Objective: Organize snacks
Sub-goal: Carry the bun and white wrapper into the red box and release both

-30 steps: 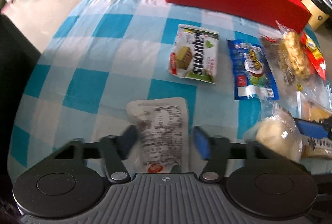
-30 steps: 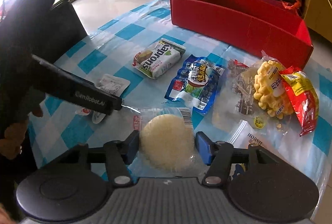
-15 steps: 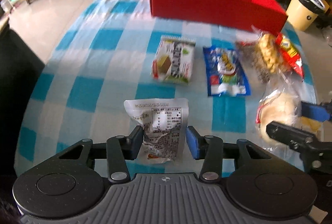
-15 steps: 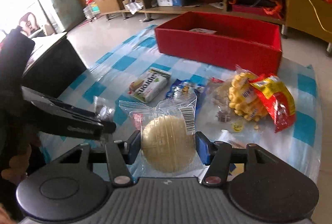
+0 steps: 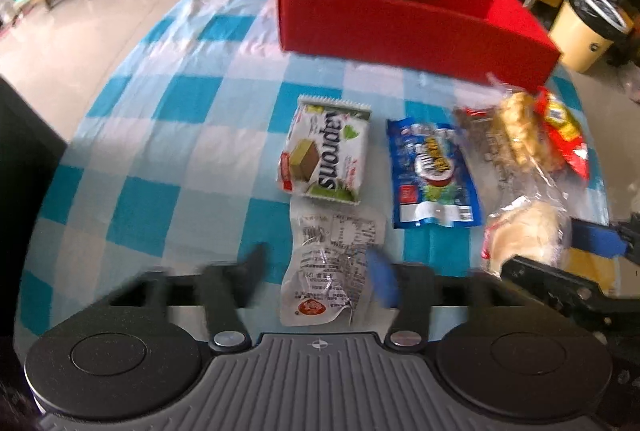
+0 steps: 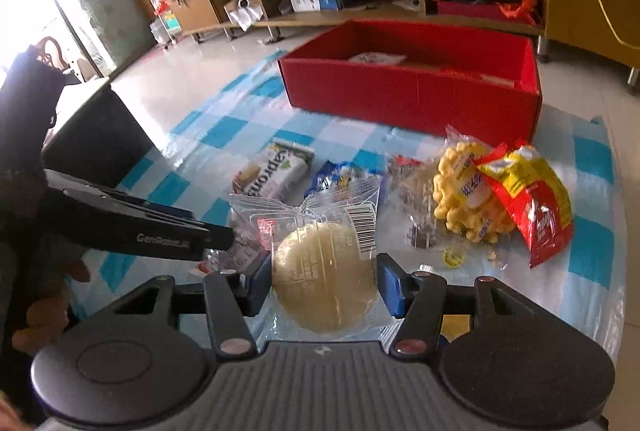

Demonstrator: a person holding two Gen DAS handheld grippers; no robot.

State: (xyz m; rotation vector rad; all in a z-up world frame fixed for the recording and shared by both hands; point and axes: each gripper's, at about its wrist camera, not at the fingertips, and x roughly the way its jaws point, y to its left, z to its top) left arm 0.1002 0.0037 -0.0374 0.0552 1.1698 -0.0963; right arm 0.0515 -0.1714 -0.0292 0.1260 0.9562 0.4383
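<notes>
My left gripper (image 5: 318, 277) has its fingers spread and blurred on either side of a small clear packet with printed text (image 5: 334, 267); the left finger stands apart from the packet, so it looks open. My right gripper (image 6: 320, 279) is shut on a round pale cake in a clear wrapper (image 6: 326, 277), held above the cloth. The cake also shows in the left wrist view (image 5: 524, 237). A red box (image 6: 412, 91) stands at the far side, with a white packet inside (image 6: 376, 58).
On the blue checked cloth (image 5: 180, 159) lie a white-green wafer pack (image 5: 328, 151), a blue packet (image 5: 434, 175), a clear bag of yellow puffs (image 6: 464, 191) and a red-yellow bag (image 6: 532, 199). A black cabinet (image 6: 96, 135) stands left. A bin (image 5: 588, 23) stands right.
The left gripper's fingers have spread apart around the small packet, which it gripped half a second ago. The right gripper has risen a little with the cake in it. Both views have moved nearer the red box.
</notes>
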